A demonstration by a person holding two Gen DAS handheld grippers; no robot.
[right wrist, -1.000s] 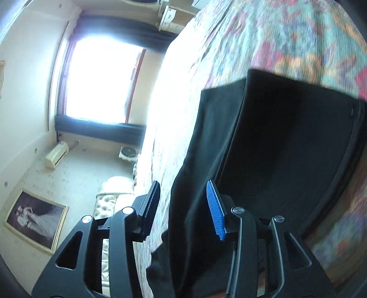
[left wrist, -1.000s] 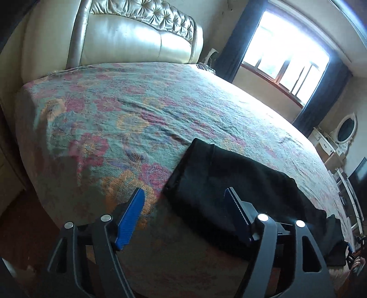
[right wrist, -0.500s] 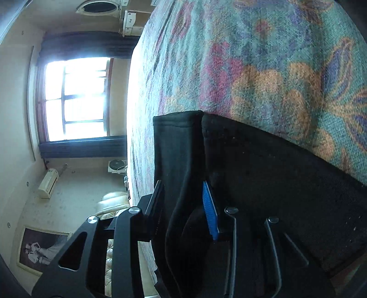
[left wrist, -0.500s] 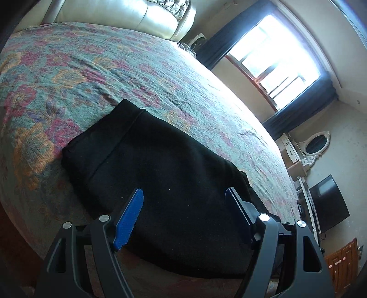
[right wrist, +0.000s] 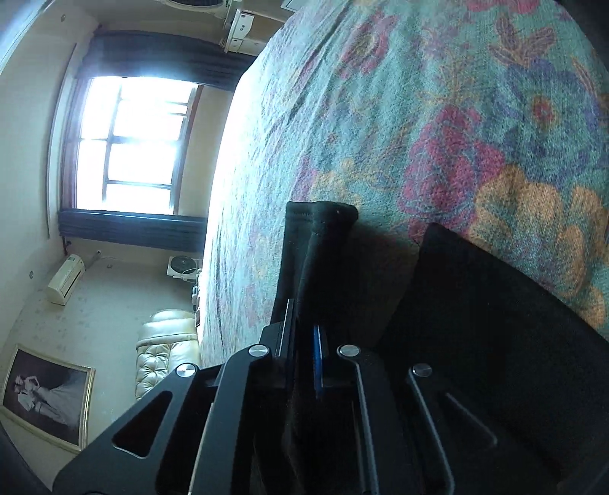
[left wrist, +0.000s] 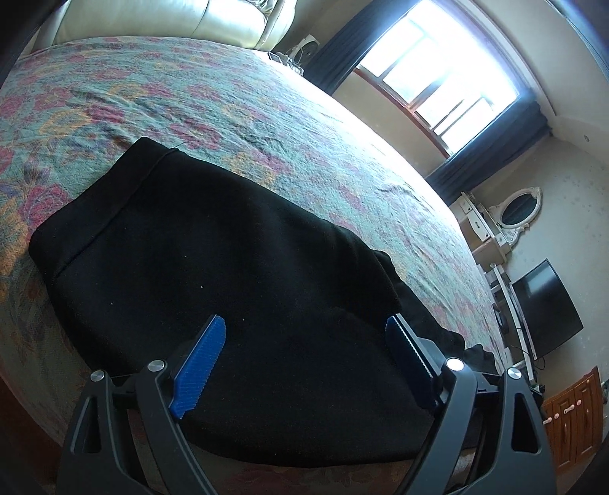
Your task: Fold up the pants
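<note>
Black pants (left wrist: pixel 236 289) flat on floral bed (left wrist: pixel 236 99) | left gripper (left wrist: pixel 304 342) above pants, jaws spread, just widened, nothing pinched | right gripper (right wrist: pixel 303 335) jaws just closed, pinching pants edge

Bare bedspread (left wrist: pixel 236 95) beyond the pants (left wrist: pixel 228 266) lies open; headboard (left wrist: pixel 171 15) bounds it.

Pants (left wrist: pixel 236 266) flat on bed (left wrist: pixel 266 114), near front edge. Headboard (left wrist: pixel 171 15) behind left; window (left wrist: pixel 437 64) behind right; television (left wrist: pixel 544 308) far right.
</note>
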